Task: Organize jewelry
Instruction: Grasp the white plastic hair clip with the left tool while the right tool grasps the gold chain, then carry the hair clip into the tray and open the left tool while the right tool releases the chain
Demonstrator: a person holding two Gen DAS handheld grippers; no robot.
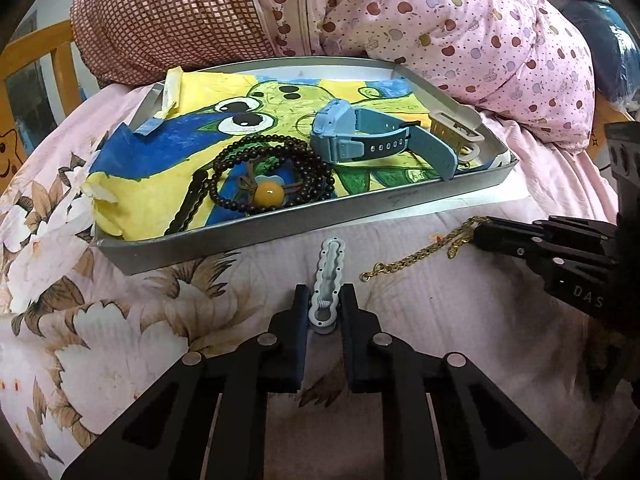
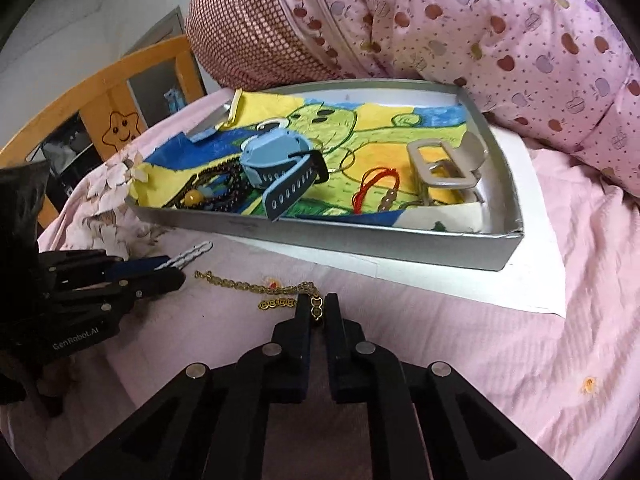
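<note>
Our left tool [image 1: 325,304] squeezes a white hair clip [image 1: 329,276] on the bed. Our right tool [image 2: 318,312] pinches the gold chain [image 2: 256,285] near the tray [image 2: 360,246]. Only the right view shows a red string [image 2: 370,188] inside the tray.

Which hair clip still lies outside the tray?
The white hair clip, on the bedspread between the left gripper fingers; the black and beige clips lie in the tray.

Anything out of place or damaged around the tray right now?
Two pieces lie outside the tray on the bedspread: the white hair clip at the left gripper and the gold chain at the right gripper. The drawing's left edge is torn.
</note>
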